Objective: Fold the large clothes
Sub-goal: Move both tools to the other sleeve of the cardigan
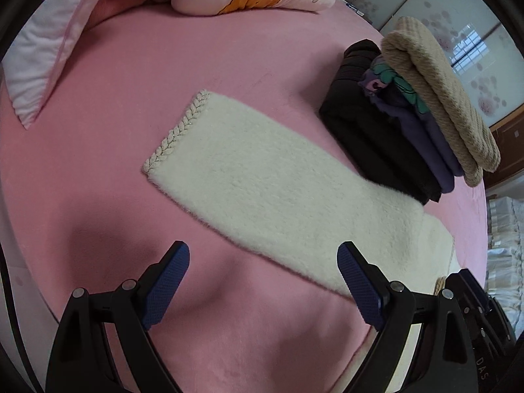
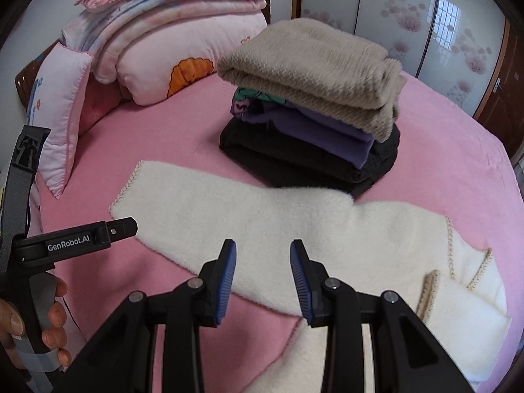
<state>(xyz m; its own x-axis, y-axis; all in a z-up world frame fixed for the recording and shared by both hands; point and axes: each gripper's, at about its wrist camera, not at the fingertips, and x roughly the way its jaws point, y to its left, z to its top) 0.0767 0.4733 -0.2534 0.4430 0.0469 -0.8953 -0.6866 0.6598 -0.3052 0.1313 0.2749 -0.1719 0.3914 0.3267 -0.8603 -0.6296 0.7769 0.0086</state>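
Observation:
A fluffy white sweater (image 1: 281, 193) lies flat on the pink bed, one sleeve stretched out with its braided cuff (image 1: 177, 131) at the far left. It also shows in the right wrist view (image 2: 294, 226), with its body at the right. My left gripper (image 1: 263, 281) is open and empty, just above the bed at the sleeve's near edge. My right gripper (image 2: 263, 278) is open and empty, hovering over the sleeve's near edge. The left gripper's body (image 2: 75, 240) shows at the left of the right wrist view, held by a hand.
A stack of folded clothes (image 2: 314, 108), beige on top, purple and black below, stands on the bed just beyond the sweater; it also shows in the left wrist view (image 1: 425, 108). Pink pillows and folded quilts (image 2: 170, 32) lie at the head of the bed. Wardrobe doors (image 2: 409, 16) stand behind.

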